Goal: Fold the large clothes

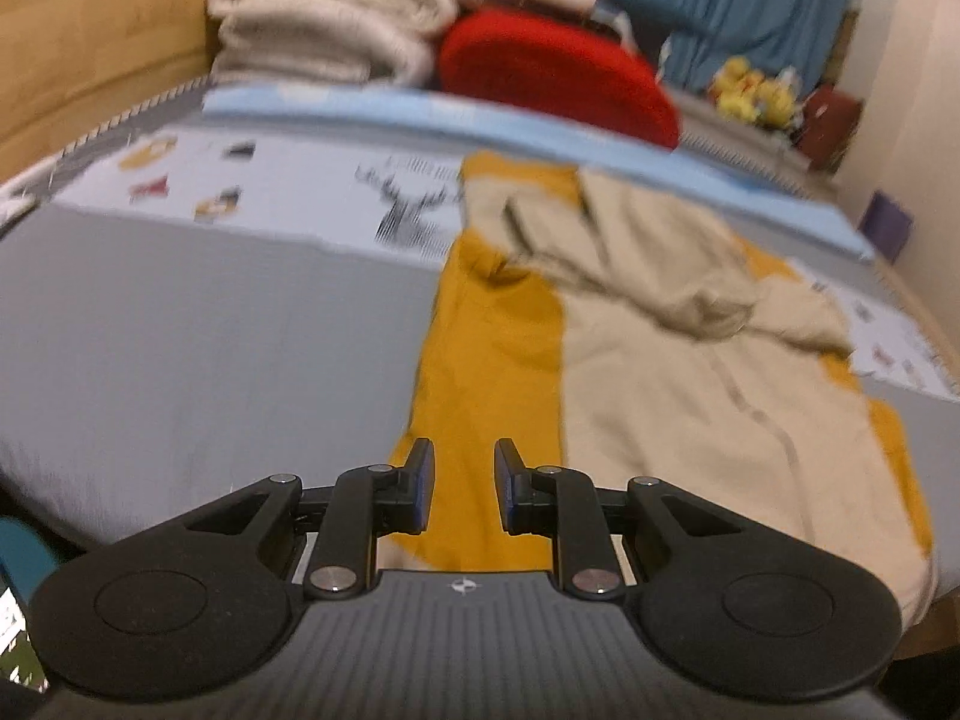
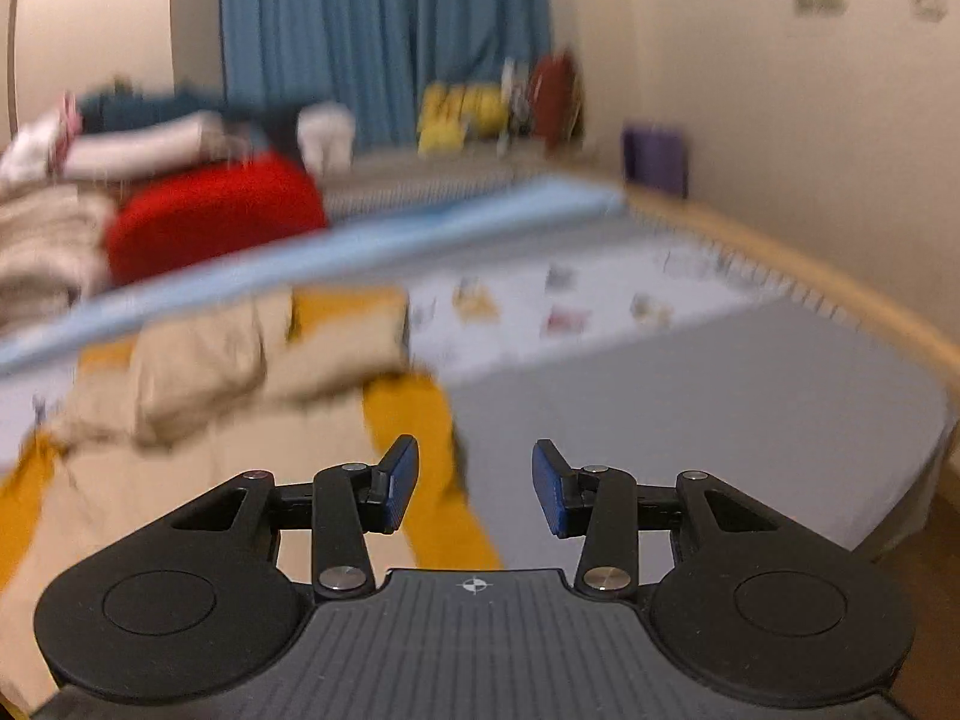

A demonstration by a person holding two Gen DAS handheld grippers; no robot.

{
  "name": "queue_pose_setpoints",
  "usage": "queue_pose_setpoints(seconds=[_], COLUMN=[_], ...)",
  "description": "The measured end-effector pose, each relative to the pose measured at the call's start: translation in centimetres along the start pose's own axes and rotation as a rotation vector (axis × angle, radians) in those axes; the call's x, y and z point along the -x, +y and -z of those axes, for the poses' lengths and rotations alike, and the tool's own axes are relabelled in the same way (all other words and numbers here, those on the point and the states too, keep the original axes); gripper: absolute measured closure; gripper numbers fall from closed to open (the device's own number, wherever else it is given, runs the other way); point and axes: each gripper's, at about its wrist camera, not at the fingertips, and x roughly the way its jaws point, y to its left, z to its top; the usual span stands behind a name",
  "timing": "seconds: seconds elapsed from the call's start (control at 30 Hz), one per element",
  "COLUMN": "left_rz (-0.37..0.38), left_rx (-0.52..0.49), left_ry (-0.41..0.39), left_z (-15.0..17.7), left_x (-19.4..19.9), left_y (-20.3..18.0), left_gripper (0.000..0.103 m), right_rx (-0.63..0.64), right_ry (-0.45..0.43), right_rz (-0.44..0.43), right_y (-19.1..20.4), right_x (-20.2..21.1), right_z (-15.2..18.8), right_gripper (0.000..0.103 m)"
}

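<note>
The left gripper (image 1: 463, 486) is seen with its blue-padded fingers (image 1: 423, 480) narrowly parted, nothing gripped between them. The right gripper (image 2: 474, 486) is seen with a wider gap, likewise empty. Beneath both, a large mustard-yellow and beige garment (image 1: 660, 360) is spread, partly rumpled, on the grey bedspread (image 1: 210, 348). Beyond it, a round red cushion (image 1: 558, 72) and folded cream blankets (image 1: 324, 18) are stacked before a blue curtain (image 2: 384, 30).
</note>
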Motion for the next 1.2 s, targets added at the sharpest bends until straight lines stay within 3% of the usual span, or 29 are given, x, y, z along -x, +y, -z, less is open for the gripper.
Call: queue_pose_setpoints(seconds=[0.27,0.33,0.5,0.77,0.83,0.87,0.9,0.93,1.03,1.2], left_rz=[-0.105,-0.114,-0.128,-0.145,-0.146,-0.140,-0.128,-0.119,-0.116,-0.143], left_rx=[0.043,0.059,0.054,0.020,-0.003,-0.009,-0.007,-0.014,-0.046,-0.011], left_ry=[0.195,0.228,0.287,0.311,0.304,0.296,0.280,0.256,0.221,0.301], left_z=[1.0,1.3,1.9,2.7,2.8,2.6,2.4,2.2,2.1,2.6], left_x=[-4.7,-5.3,-6.2,-6.9,-6.7,-6.7,-6.2,-5.8,-5.0,-6.4], left_y=[1.5,2.0,2.4,2.3,2.1,1.9,1.8,1.6,1.1,1.7], left_gripper=[0.074,0.074,0.059,0.059,0.075,0.097,0.100,0.100,0.100,0.088], right_rx=[0.023,-0.023,-0.111,-0.073,-0.065,-0.063,-0.062,-0.060,-0.065,-0.070], right_ry=[0.310,0.350,0.432,0.445,0.443,0.441,0.435,0.426,0.374,0.427], right_rz=[0.089,0.099,0.089,0.092,0.086,0.075,0.059,0.051,0.025,0.052], right_y=[0.2,-0.5,-1.6,-0.9,-0.7,-0.6,-0.5,-0.5,-0.4,-0.6], right_x=[-6.4,-7.1,-7.8,-8.3,-8.1,-8.0,-7.8,-7.5,-6.3,-7.1], right_z=[3.5,4.0,5.1,5.6,5.6,5.6,5.5,5.4,4.6,5.1], right_gripper=[0.058,0.058,0.058,0.056,0.062,0.067,0.080,0.097,0.100,0.096])
